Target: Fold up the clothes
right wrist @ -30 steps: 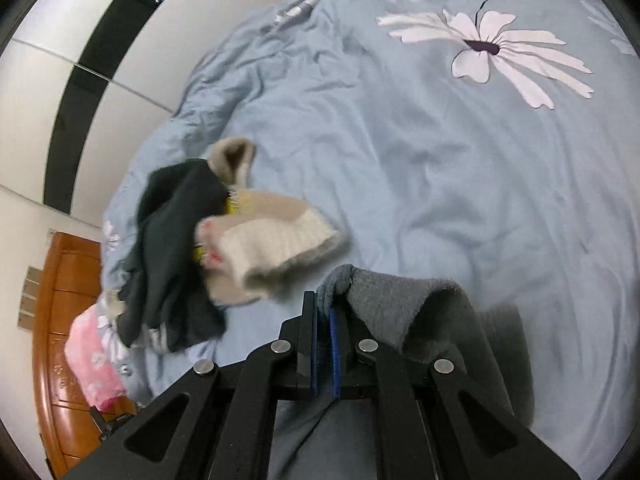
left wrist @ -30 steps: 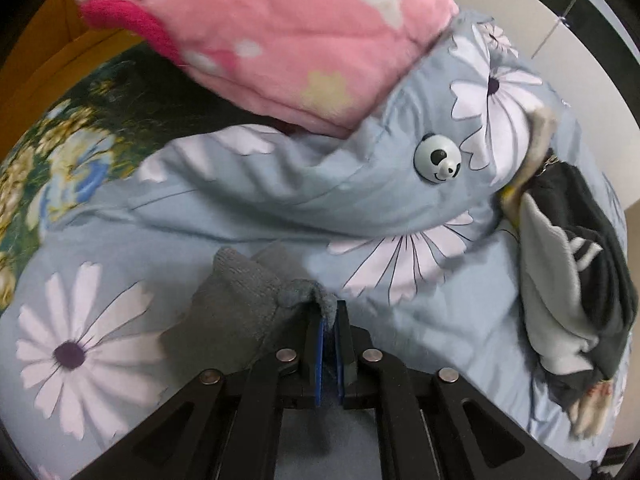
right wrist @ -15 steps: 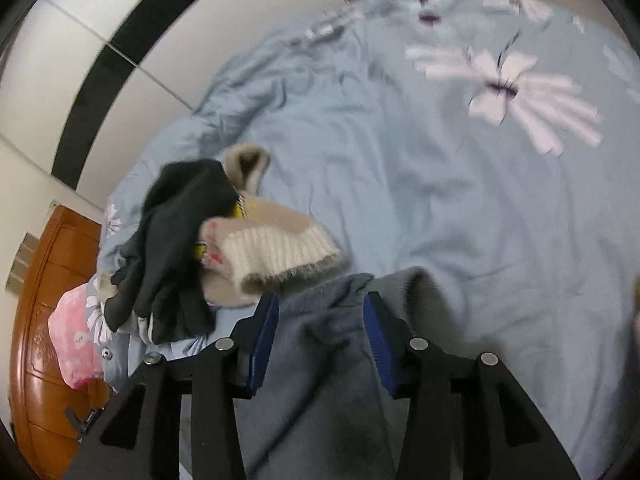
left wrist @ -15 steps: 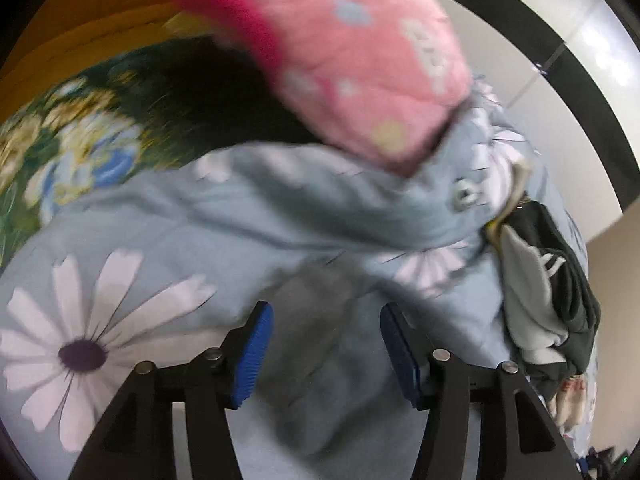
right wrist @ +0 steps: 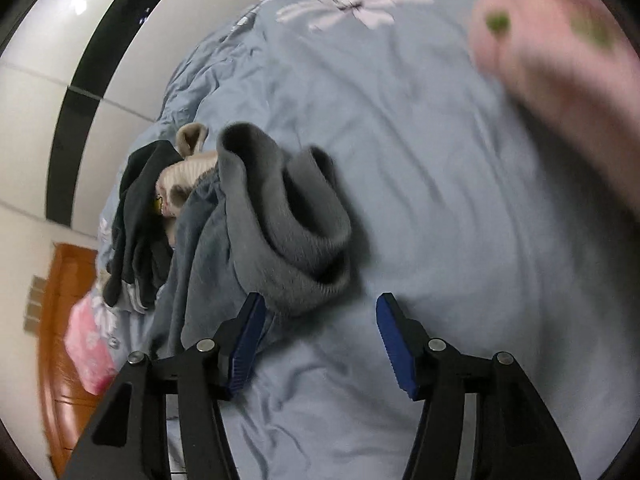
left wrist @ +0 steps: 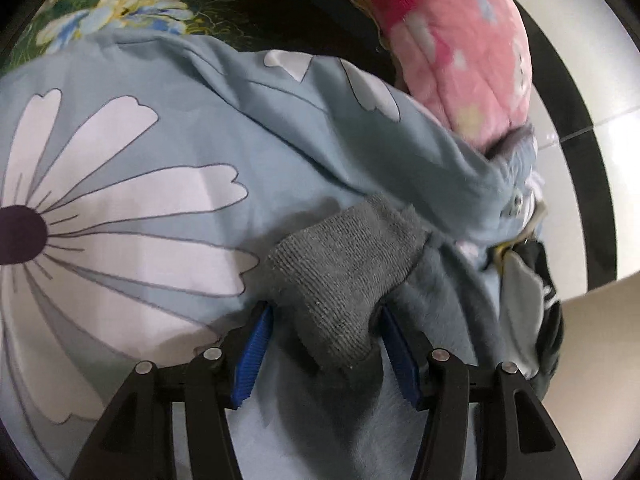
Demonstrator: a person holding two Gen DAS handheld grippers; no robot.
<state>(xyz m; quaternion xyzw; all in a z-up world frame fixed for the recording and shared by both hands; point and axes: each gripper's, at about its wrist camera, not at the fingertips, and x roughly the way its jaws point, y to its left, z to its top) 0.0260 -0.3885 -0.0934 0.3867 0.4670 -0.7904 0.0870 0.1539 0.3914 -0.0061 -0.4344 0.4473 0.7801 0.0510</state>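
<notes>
Both sets of jaws stand parted over the bed (right wrist: pixel 460 208), whose blue quilt carries big white daisies. The left gripper (left wrist: pixel 324 344) has its blue pads either side of a grey sock (left wrist: pixel 344 272) lying flat on the quilt, not pinching it. The right gripper (right wrist: pixel 320 332) is opening; the sock's rumpled cuff end (right wrist: pixel 288 216) lies just ahead of its left pad. A heap of dark and cream clothes (right wrist: pixel 140 216) sits beyond, near the bed's far edge.

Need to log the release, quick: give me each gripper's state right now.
Left gripper: open, holding nothing; gray sock lies loose between its pads.
Right gripper: jaws opening, holding nothing; the sock's other end sits just ahead.
</notes>
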